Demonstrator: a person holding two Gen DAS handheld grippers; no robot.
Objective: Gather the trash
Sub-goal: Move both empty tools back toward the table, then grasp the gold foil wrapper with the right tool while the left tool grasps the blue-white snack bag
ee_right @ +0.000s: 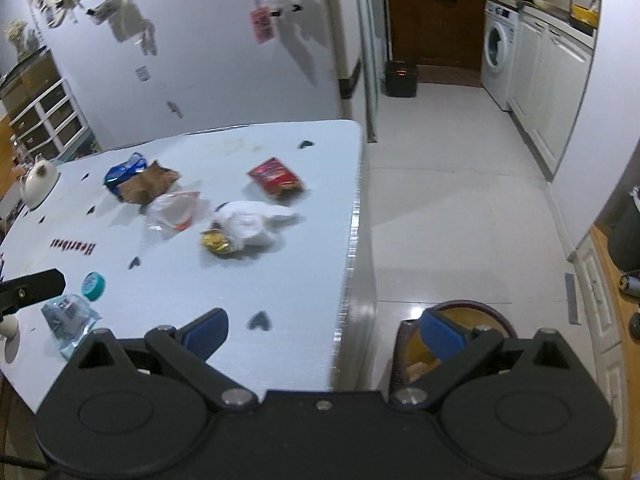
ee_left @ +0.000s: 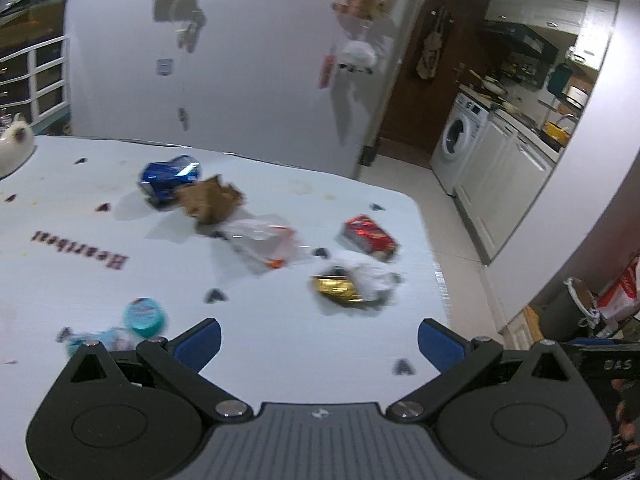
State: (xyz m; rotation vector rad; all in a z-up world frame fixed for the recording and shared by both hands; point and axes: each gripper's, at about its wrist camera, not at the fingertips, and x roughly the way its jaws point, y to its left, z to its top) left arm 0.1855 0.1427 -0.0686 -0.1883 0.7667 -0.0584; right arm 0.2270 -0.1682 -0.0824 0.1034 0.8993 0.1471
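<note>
White table [ee_left: 280,360] w/ dark heart prints and the word "Heartbeat" fills both views; a pale wall [ee_left: 248,80] w/ hung items stands behind it, tiled floor and a washing machine [ee_right: 498,46] lie to the right. Trash lies in a loose cluster near the table's middle: brown crumpled paper [ee_left: 210,200] overlaps a blue foil bag [ee_left: 170,174] at the far end; a clear plastic bag w/ orange print [ee_left: 262,242] touches the paper's near edge. White crumpled bag [ee_right: 254,220] sits just beside a gold wrapper [ee_right: 216,242], the two touching. Red snack packet [ee_left: 370,236] lies apart, toward the table's right edge. Near the front-left, a teal round lid [ee_left: 145,316] rests beside a clear crushed wrapper [ee_right: 66,318]. White teapot-like vessel [ee_right: 38,182] stands at the far left edge. Left gripper [ee_left: 319,342] hovers over the table's near edge, jaws wide apart, holding nothing. Right gripper [ee_right: 323,330] straddles the table's right edge, jaws likewise apart and empty; a brown bin [ee_right: 460,320] w/ yellowish liner stands on the floor under its right finger.
</note>
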